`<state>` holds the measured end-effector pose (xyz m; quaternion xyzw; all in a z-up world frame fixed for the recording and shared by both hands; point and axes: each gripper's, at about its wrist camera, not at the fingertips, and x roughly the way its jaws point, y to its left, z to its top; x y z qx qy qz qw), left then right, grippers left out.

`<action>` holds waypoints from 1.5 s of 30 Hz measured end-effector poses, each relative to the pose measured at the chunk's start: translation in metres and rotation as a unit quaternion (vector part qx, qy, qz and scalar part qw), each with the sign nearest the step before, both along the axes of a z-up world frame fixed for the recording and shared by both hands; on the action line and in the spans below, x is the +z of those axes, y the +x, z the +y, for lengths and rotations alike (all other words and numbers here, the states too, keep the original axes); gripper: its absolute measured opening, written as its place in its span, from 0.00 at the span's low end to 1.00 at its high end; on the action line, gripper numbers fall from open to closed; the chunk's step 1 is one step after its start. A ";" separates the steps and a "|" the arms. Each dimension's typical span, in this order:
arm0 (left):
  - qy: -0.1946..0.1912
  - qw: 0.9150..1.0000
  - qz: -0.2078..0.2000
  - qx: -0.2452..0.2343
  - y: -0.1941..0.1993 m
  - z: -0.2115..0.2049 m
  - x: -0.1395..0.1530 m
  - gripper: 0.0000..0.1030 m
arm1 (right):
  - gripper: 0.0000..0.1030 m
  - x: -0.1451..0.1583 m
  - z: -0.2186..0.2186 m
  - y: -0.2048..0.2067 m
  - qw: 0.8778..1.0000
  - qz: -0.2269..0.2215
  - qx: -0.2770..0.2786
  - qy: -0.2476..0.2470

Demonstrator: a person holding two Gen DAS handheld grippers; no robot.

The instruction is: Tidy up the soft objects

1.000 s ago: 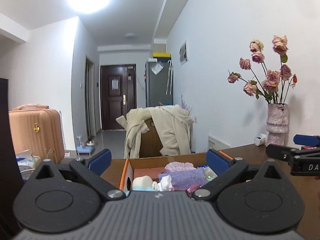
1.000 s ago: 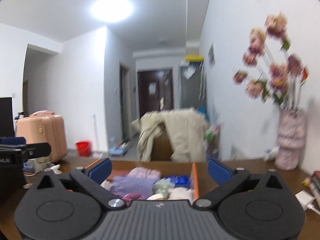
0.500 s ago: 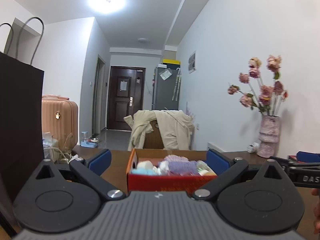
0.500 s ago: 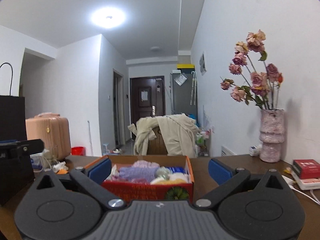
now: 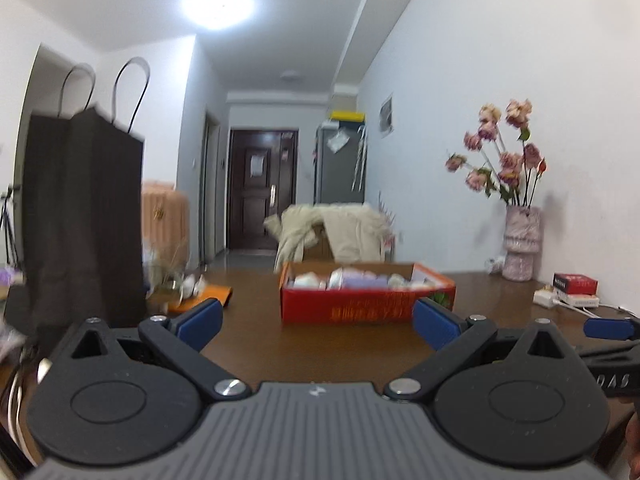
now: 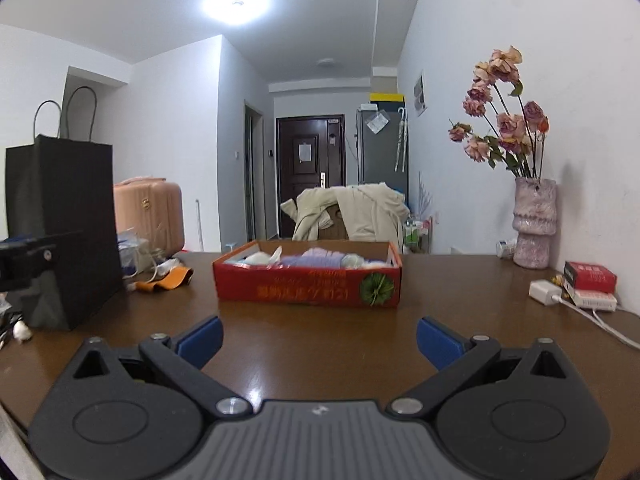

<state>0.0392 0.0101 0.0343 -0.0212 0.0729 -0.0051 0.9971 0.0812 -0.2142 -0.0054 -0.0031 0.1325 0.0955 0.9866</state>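
Orange print on the red box [image 6: 308,290] is showing but unreadable; both grippers [image 5: 316,322] [image 6: 318,338], jaws apart and empty, are sitting farther back from it now.

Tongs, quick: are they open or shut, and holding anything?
Left tongs: open, holding nothing.
Right tongs: open, holding nothing.

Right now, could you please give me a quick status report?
Left gripper and right gripper open, empty. Red box of soft items on table, untouched. Path to it unobstructed.
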 end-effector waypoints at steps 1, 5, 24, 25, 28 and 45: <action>-0.004 1.000 0.006 -0.001 -0.003 0.002 -0.002 1.00 | 1.00 -0.001 -0.001 -0.006 1.000 0.004 -0.003 0.006; -0.013 1.000 0.015 0.010 -0.007 0.008 -0.006 1.00 | 1.00 -0.001 -0.007 -0.023 0.999 0.011 -0.024 0.027; -0.013 1.000 0.017 0.008 -0.008 0.010 -0.006 1.00 | 1.00 0.001 -0.008 -0.021 1.000 0.012 -0.010 0.022; -0.013 1.000 0.017 0.008 -0.008 0.010 -0.006 1.00 | 1.00 0.002 -0.009 -0.020 1.000 0.013 -0.010 0.022; -0.012 1.000 0.017 0.008 -0.008 0.011 -0.006 1.00 | 1.00 0.001 -0.009 -0.019 1.000 0.014 -0.010 0.023; -0.010 1.000 0.018 0.005 -0.007 0.012 -0.006 1.00 | 1.00 -0.002 -0.013 -0.018 0.999 0.019 -0.014 0.028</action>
